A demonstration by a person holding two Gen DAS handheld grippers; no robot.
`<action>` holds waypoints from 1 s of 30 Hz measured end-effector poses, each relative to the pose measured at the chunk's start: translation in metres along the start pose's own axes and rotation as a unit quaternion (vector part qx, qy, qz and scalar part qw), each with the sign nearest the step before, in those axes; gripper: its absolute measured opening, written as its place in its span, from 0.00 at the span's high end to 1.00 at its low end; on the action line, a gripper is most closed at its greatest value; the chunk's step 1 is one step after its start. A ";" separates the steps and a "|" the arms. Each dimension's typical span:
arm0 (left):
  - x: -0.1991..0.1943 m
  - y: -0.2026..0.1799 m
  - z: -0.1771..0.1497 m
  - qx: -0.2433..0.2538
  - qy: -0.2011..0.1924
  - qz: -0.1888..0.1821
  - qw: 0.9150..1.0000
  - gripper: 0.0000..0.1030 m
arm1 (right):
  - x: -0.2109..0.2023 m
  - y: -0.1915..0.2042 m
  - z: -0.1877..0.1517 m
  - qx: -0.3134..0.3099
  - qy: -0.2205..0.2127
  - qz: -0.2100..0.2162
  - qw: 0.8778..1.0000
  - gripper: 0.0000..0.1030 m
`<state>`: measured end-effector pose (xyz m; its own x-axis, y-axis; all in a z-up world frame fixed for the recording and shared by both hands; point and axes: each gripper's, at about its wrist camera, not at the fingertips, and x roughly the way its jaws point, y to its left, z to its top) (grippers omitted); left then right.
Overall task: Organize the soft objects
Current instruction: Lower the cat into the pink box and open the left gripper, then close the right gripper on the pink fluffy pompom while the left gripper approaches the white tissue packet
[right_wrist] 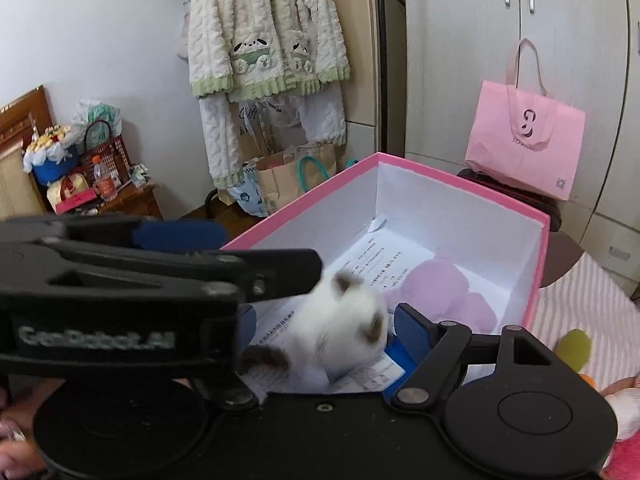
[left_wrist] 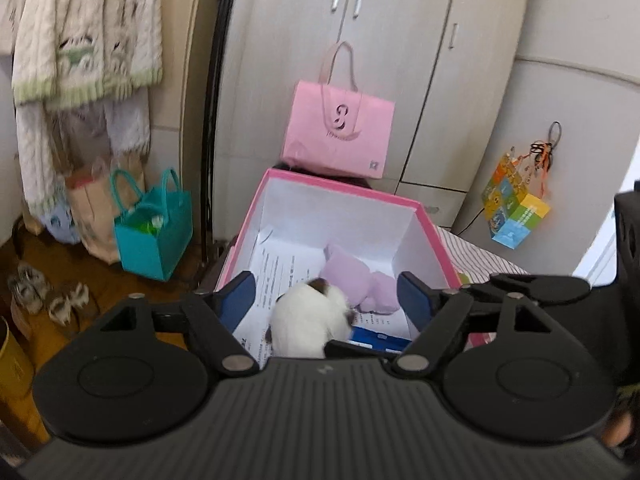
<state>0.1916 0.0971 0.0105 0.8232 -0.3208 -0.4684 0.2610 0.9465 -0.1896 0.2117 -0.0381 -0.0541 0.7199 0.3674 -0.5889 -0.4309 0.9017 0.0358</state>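
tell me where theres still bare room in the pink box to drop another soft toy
Free: the far left floor of the pink box, where only printed paper lies, between the left wall and the purple plush. Crowded: the near end, where the white plush cat sits by a blue packet, with the purple plush along the right wall.

Beige wardrobe doors behind, white wall left, brown wooden floor, daylight.

Striped bed; pink box on it
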 end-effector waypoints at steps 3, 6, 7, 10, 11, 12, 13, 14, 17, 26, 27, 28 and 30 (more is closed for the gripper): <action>-0.009 -0.007 -0.002 0.014 -0.004 0.016 1.000 0.24 | -0.013 0.001 -0.003 -0.012 -0.004 -0.009 1.000 0.22; -0.024 -0.015 -0.002 0.032 -0.007 0.007 0.999 0.23 | -0.030 0.001 -0.007 -0.017 -0.015 -0.015 1.000 0.22; -0.029 -0.019 -0.002 0.037 -0.007 0.002 0.999 0.23 | -0.037 0.001 -0.009 -0.016 -0.019 -0.017 1.000 0.22; -0.047 -0.029 -0.004 0.057 -0.016 -0.008 0.998 0.23 | -0.056 -0.002 -0.015 -0.014 -0.028 -0.021 0.999 0.22; -0.052 -0.033 -0.006 0.062 -0.022 -0.008 0.998 0.22 | -0.062 -0.004 -0.017 -0.015 -0.032 -0.023 0.999 0.22; -0.056 -0.036 -0.008 0.066 -0.025 -0.009 0.997 0.22 | -0.068 -0.005 -0.019 -0.019 -0.035 -0.024 0.999 0.22; -0.060 -0.040 -0.011 0.068 -0.028 -0.010 0.997 0.22 | -0.073 -0.007 -0.021 -0.021 -0.038 -0.025 0.999 0.22; -0.063 -0.043 -0.013 0.069 -0.031 -0.012 0.997 0.22 | -0.078 -0.009 -0.023 -0.018 -0.038 -0.028 0.999 0.22; -0.074 -0.053 -0.019 0.079 -0.036 -0.019 0.996 0.22 | -0.091 -0.013 -0.030 -0.018 -0.040 -0.031 0.999 0.22; -0.108 -0.089 -0.030 0.117 -0.059 -0.049 0.990 0.22 | -0.151 -0.045 -0.080 0.013 -0.069 -0.021 0.997 0.22; -0.109 -0.093 -0.032 0.121 -0.060 -0.052 0.990 0.22 | -0.158 -0.051 -0.087 0.019 -0.076 -0.021 0.997 0.22; -0.108 -0.096 -0.034 0.124 -0.059 -0.054 0.989 0.22 | -0.166 -0.057 -0.094 0.023 -0.088 -0.015 0.996 0.22; -0.103 -0.103 -0.039 0.126 -0.053 -0.060 0.989 0.22 | -0.180 -0.069 -0.110 0.030 -0.112 0.000 0.993 0.22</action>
<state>0.0601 0.0313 0.0446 0.8234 -0.4388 -0.3598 0.4668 0.8843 -0.0101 0.0519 -0.1917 -0.0394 0.8251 0.4037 -0.3952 -0.4036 0.9107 0.0875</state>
